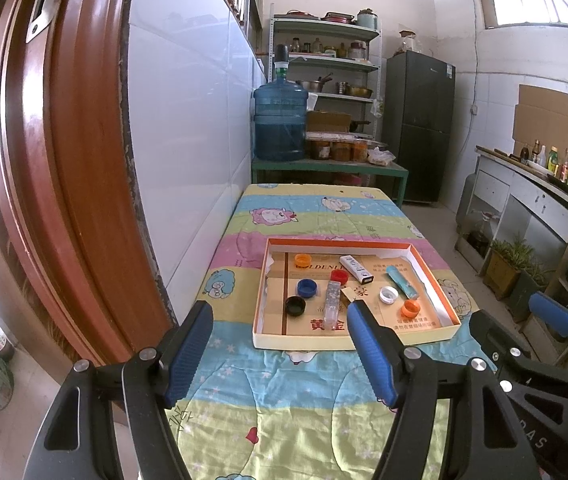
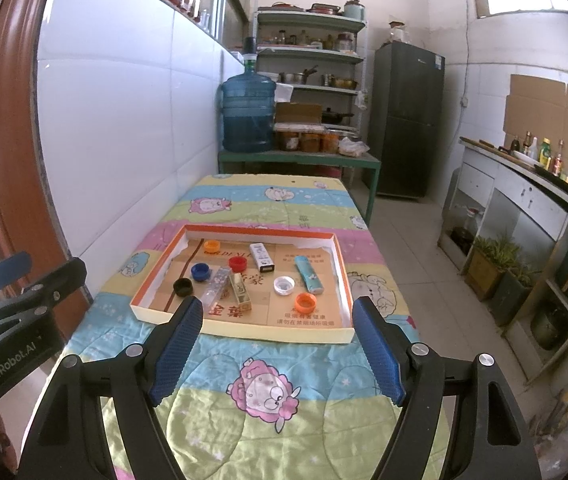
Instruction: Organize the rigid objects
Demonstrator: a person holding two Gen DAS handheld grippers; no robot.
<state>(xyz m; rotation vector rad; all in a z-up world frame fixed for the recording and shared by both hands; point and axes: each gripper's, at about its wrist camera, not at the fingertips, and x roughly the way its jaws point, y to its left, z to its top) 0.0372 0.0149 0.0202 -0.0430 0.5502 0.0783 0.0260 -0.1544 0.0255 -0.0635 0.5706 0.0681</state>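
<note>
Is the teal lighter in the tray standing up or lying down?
Lying down. The teal lighter rests flat along its length on the floor of the tray, right of the white cap.

The shallow box [image 1: 357, 340] bears "GOLDEN" and large red "黄金" on its floor; the left gripper's [image 2: 24, 304] black body reads "GenRobot.AI".

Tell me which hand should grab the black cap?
Probably the left. The black cap lies at the box's left side, nearer the left gripper, whose fingers are open and empty. The right gripper, also open, faces the box's middle and right.
</note>
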